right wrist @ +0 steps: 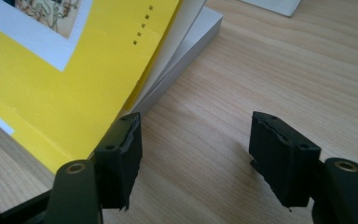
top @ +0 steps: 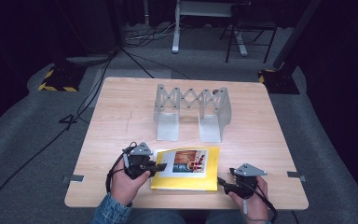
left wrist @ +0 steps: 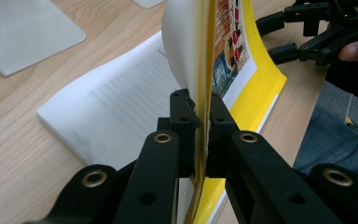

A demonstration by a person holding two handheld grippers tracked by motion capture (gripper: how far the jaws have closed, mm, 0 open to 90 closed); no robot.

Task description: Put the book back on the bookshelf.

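A yellow book (top: 189,170) with a picture on its cover lies near the table's front edge. My left gripper (top: 156,166) is at the book's left edge, shut on the front cover (left wrist: 233,60) and a few leaves, which stand lifted off the white text page (left wrist: 121,107) below. In the left gripper view its jaws (left wrist: 200,109) pinch this raised bundle. My right gripper (top: 221,183) sits at the book's front right corner. It is open (right wrist: 200,154), with bare wood between the jaws and one jaw close against the raised yellow cover (right wrist: 74,79).
A grey metal expanding book rack (top: 191,109) stands at the middle of the wooden table (top: 121,107), behind the book; one of its base plates (left wrist: 23,32) lies flat on the wood. Cables run across the grey floor to the left. Stands and chair legs are beyond the table.
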